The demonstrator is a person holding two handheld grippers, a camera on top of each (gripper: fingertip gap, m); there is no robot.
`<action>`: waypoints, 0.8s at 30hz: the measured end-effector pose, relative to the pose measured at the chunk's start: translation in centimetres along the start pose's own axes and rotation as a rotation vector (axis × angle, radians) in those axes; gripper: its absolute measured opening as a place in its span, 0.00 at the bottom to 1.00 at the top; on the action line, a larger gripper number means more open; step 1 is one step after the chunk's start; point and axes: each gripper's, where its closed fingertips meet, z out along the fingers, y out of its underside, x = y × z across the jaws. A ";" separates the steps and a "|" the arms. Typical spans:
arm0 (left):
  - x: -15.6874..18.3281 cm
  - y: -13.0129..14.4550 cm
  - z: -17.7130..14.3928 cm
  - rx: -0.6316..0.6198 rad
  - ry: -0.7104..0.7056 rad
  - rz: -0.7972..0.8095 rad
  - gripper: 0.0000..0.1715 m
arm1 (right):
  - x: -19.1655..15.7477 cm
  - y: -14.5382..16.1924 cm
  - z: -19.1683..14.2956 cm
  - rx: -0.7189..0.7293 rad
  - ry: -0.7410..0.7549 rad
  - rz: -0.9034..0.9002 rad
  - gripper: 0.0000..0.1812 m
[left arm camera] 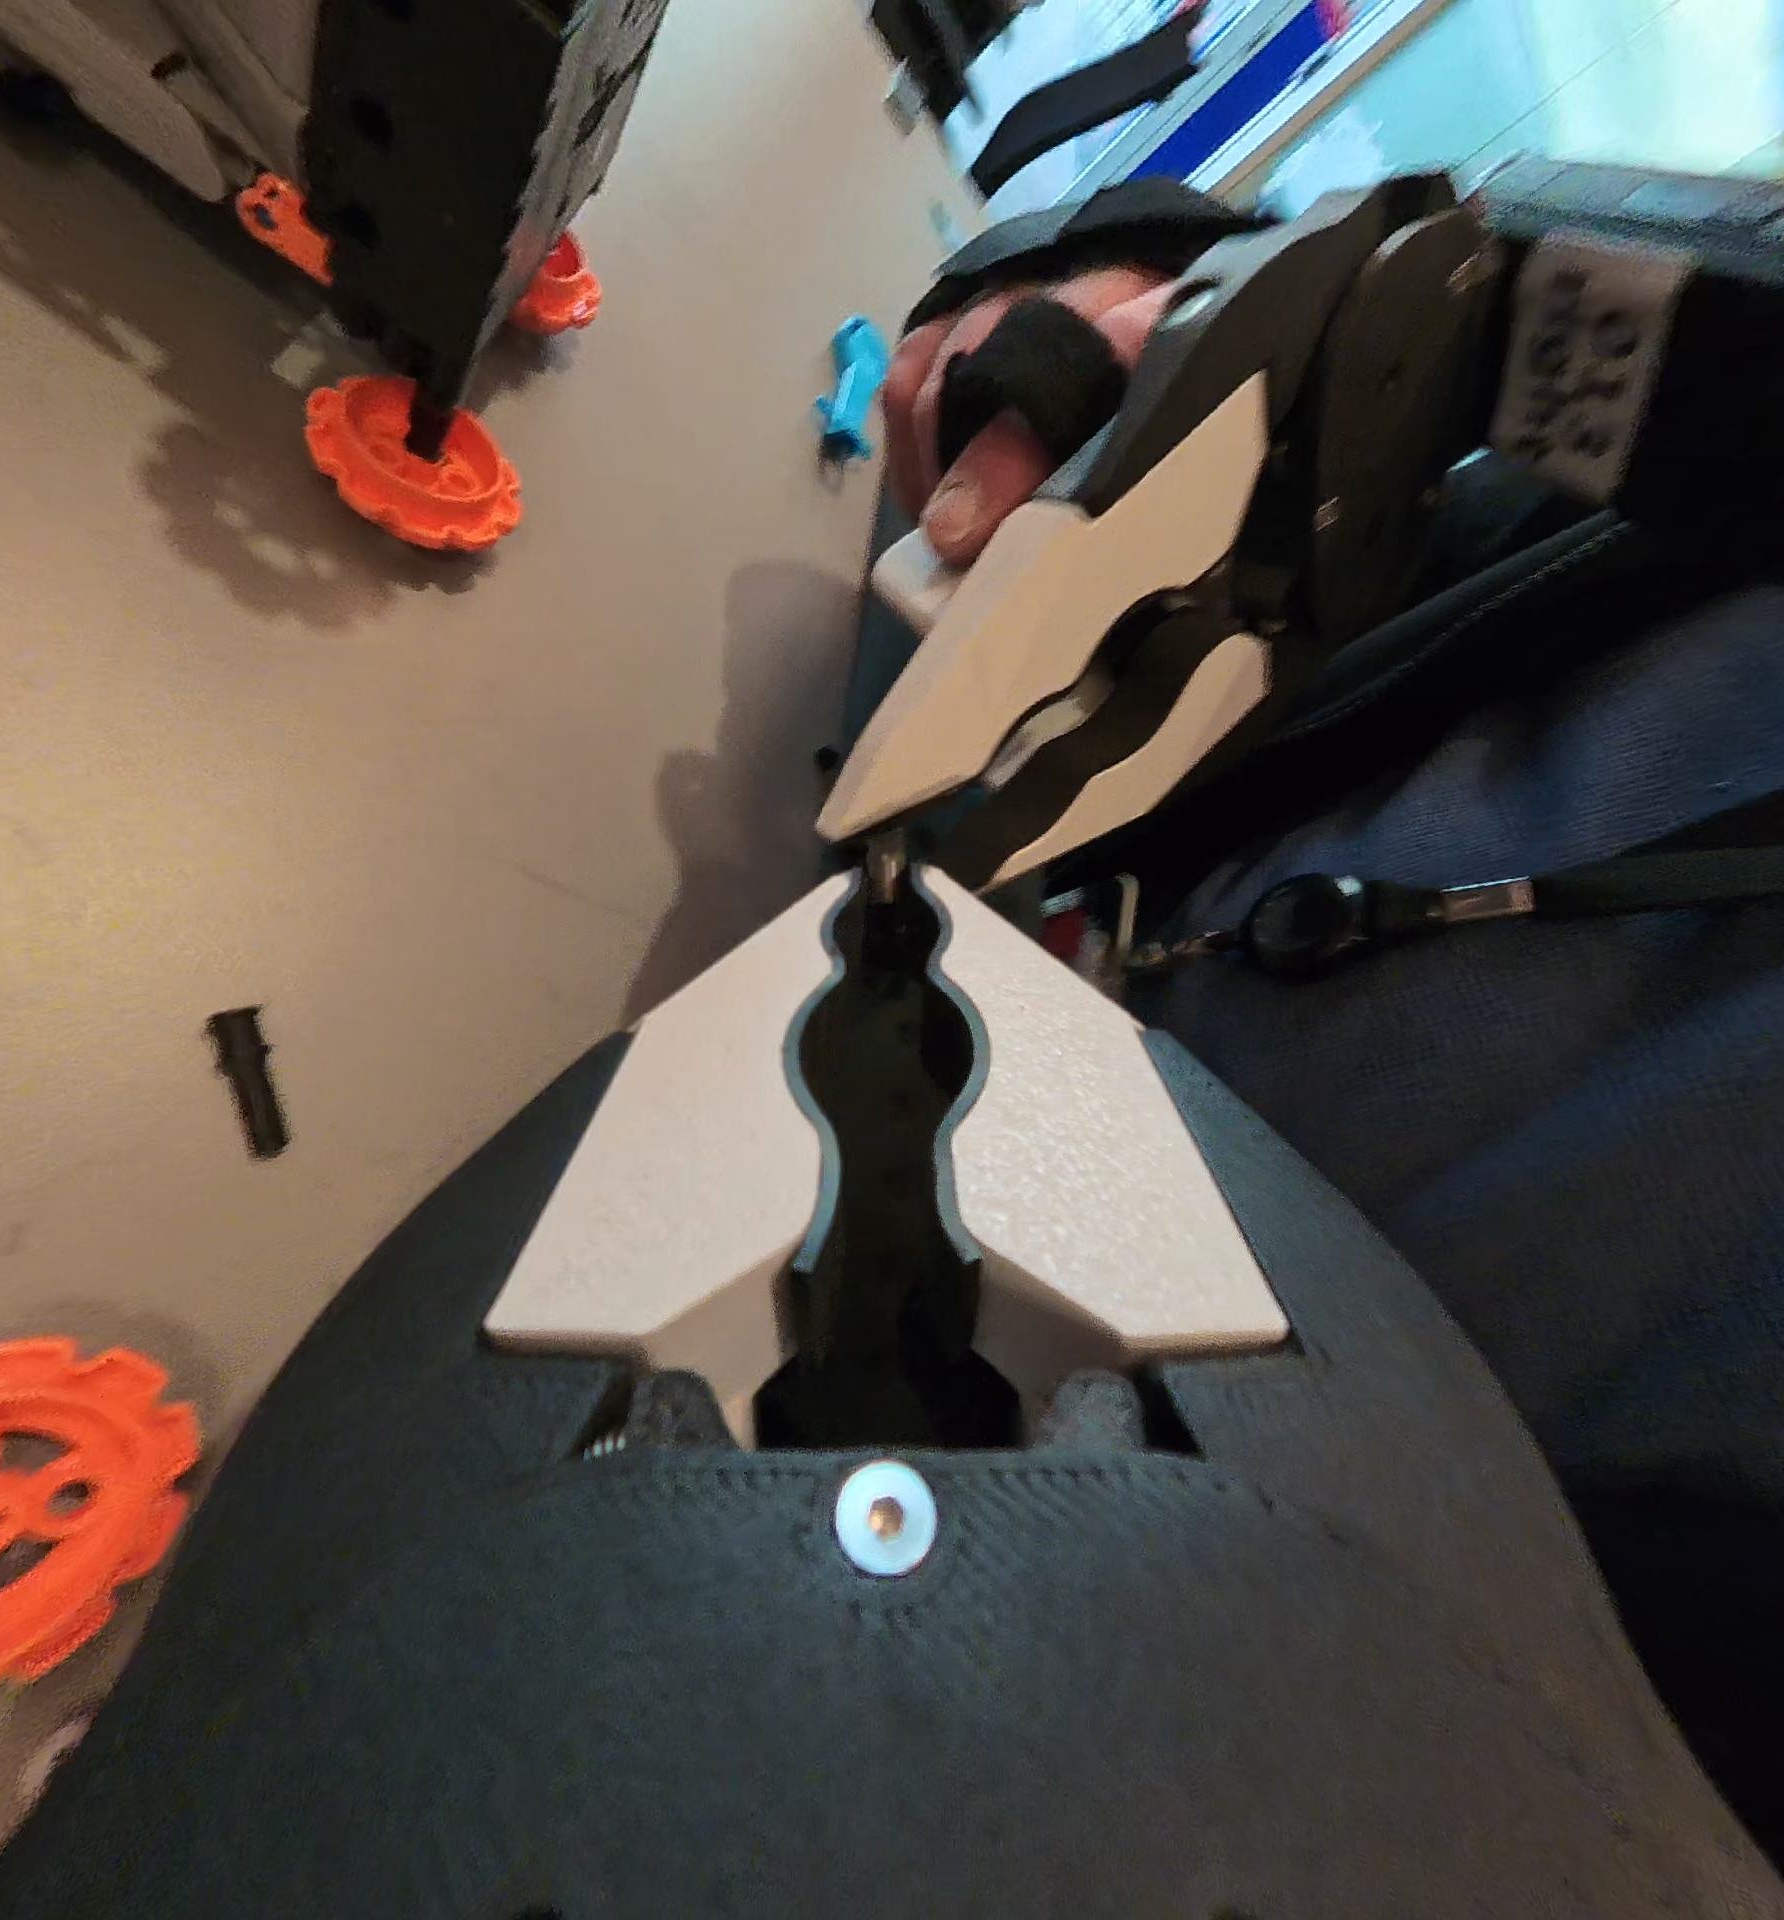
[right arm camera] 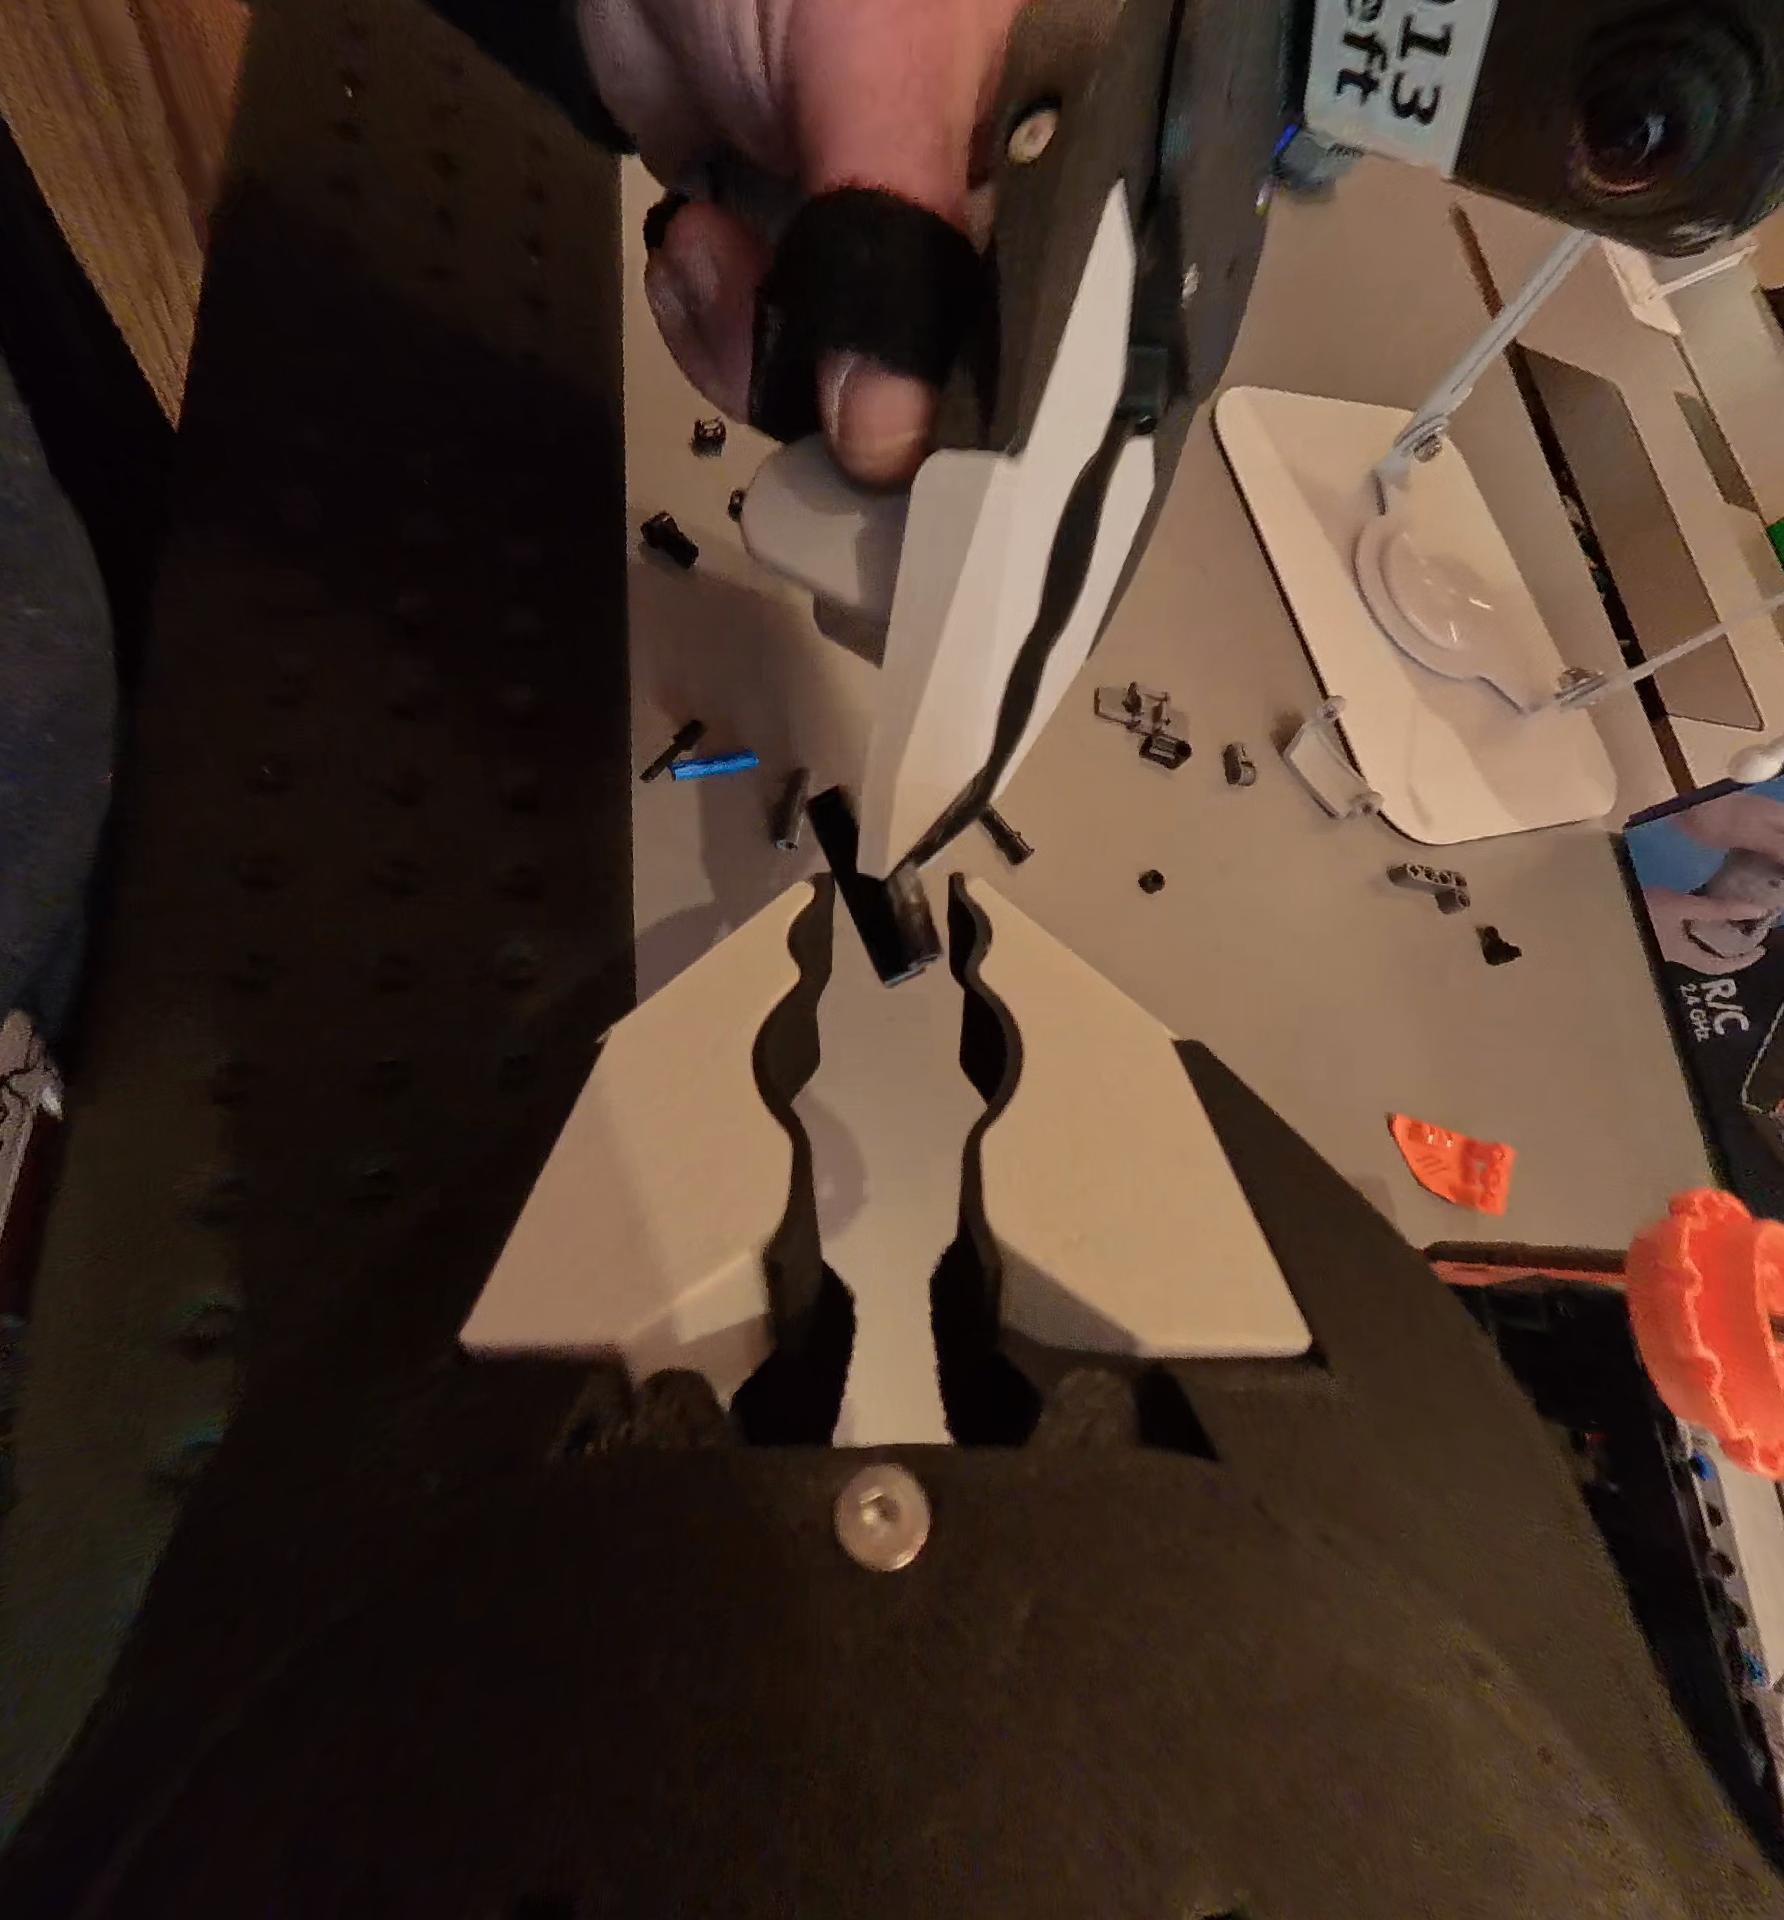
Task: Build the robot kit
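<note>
My left gripper (left arm camera: 886,888) is shut on a small black connector piece (left arm camera: 883,868) at its very tips. My right gripper (left arm camera: 911,857) comes in from the upper right and meets it tip to tip. In the right wrist view, my right gripper (right arm camera: 890,888) has its jaws a narrow gap apart, close on either side of the tilted black piece (right arm camera: 893,930). I cannot tell if they touch it. The left gripper (right arm camera: 903,857) reaches down from above and pinches the piece's upper end. A person's hand (right arm camera: 867,312) holds the left gripper.
Orange gear wheels (left arm camera: 410,473) (left arm camera: 26,1496), a black frame (left arm camera: 431,156), a loose black pin (left arm camera: 249,1081) and a blue piece (left arm camera: 852,384) are on the table. A black perforated beam (right arm camera: 400,623), white tray (right arm camera: 1283,499), scattered small parts (right arm camera: 1158,727), orange knob (right arm camera: 1740,1340) and printed box (right arm camera: 1761,987) surround the grippers.
</note>
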 end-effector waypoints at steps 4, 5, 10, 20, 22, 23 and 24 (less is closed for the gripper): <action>0.4 0.2 -0.4 0.017 0.050 -0.023 0.03 | -0.6 0.2 0.6 -0.034 -0.033 -0.019 0.04; 0.0 0.4 -0.4 0.016 0.033 -0.026 0.03 | -0.4 0.5 0.8 -0.048 -0.031 -0.008 0.03; -1.6 0.9 -0.5 0.033 -0.026 -0.019 0.04 | -0.3 1.4 1.6 -0.084 -0.037 0.056 0.02; -3.0 1.5 -4.9 0.153 -0.237 0.065 0.11 | 1.4 2.2 -0.1 -0.006 -0.023 0.267 0.11; -3.7 2.0 -6.3 0.150 -0.318 0.091 0.11 | 1.4 2.5 -0.2 -0.010 -0.025 0.282 0.11; -3.8 2.4 -6.9 0.142 -0.337 0.093 0.12 | 1.4 2.7 -0.1 -0.016 -0.025 0.289 0.12; -4.0 2.7 -7.5 0.144 -0.358 0.089 0.12 | 1.4 2.9 -0.1 -0.023 -0.027 0.296 0.13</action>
